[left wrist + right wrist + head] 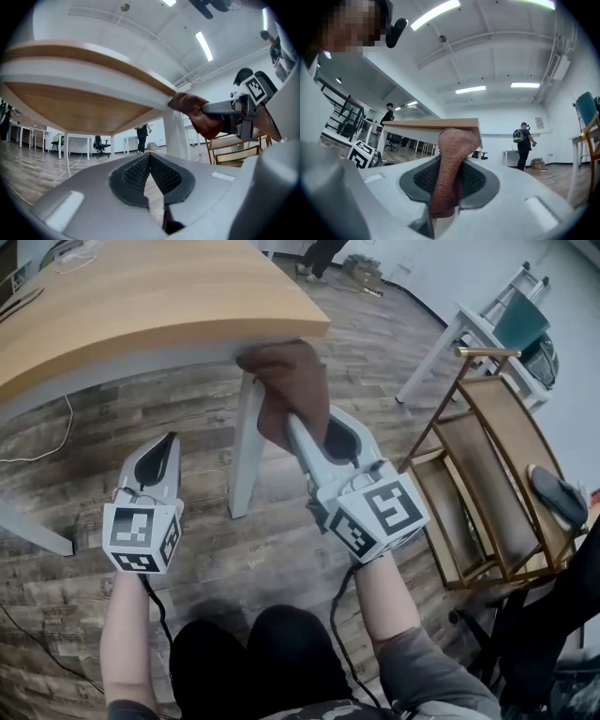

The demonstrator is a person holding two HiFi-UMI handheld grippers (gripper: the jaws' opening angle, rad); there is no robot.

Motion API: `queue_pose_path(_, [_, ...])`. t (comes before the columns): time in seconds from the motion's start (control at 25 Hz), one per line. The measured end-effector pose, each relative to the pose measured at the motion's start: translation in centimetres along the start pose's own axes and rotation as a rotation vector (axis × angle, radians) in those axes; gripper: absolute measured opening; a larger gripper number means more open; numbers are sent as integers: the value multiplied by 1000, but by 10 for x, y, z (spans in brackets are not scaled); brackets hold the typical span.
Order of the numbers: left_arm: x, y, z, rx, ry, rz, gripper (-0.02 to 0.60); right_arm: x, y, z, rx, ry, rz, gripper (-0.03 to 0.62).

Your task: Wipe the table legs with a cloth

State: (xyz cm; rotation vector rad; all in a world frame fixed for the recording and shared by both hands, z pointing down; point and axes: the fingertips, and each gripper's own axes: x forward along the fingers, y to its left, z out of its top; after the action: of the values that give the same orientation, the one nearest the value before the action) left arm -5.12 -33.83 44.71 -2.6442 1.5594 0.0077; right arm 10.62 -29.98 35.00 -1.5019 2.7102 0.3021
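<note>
Head view: table [141, 296], wooden top; white leg [246, 446] upright, long axis vertical | brown cloth [291, 381] bunched against leg's top, just under the tabletop, stretched lengthwise from right gripper [446, 187], jaws clamped on its tail | judged light, limp, non-slip; grip close behind bunch | left gripper [152, 187] jaws together, empty.

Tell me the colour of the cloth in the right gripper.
Reddish brown. The cloth shows best in the right gripper view.
</note>
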Motion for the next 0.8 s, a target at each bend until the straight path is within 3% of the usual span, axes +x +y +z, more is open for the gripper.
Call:
queue_pose_path(0.12, [1,-7,32,17,-79,0,18,6,-4,2,19,-2,-13,89])
queue_pose_path(0.28, [1,-13,22,41,-89,-9,18,2,-3,-37,55,60,-18,89])
queue_pose_path(0.52, [-12,-18,-68,67,-64,10,18,-10,5,-143,116,225,-47,90])
queue_pose_path(0.8, [-20,-30,-177,-17,55,31,18,-34,28,-257,194,370,-47,90])
